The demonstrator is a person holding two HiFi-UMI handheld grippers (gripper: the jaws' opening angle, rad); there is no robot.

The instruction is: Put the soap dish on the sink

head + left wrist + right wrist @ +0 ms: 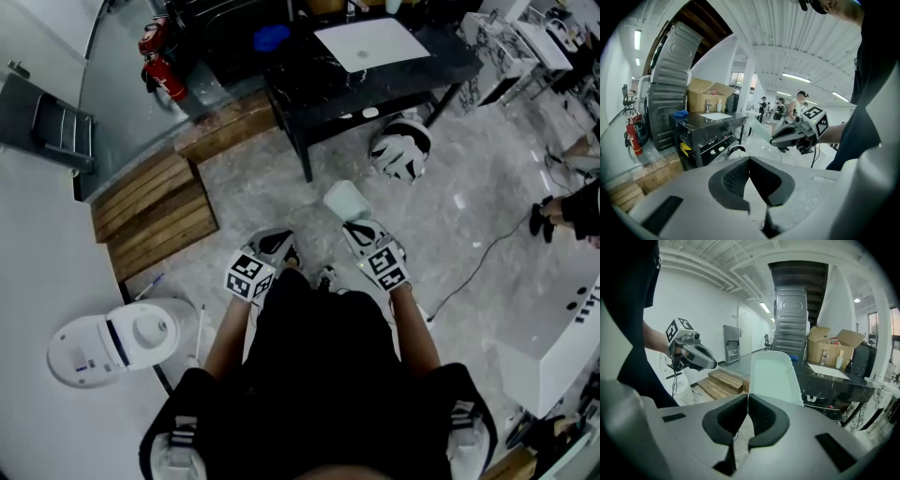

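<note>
A pale green soap dish [346,199] sticks out forward from my right gripper [356,225], which is shut on its near end. In the right gripper view the soap dish [772,377] rises straight ahead of the closed pads. The white sink [372,43] is set in the black counter [309,89] ahead, and its basin [830,371] shows at the right with a faucet behind. My left gripper [277,240] hovers beside the right one, shut and holding nothing [749,160]. The left gripper view catches the right gripper [774,139] and the soap dish [761,131] edge-on.
A white helmet [401,150] lies on the floor by the counter's leg. Wooden pallets [155,211] sit to the left, with red fire extinguishers [161,70] behind. A round white device [112,342] stands at lower left. A cable [483,255] trails at right. People stand in the distance.
</note>
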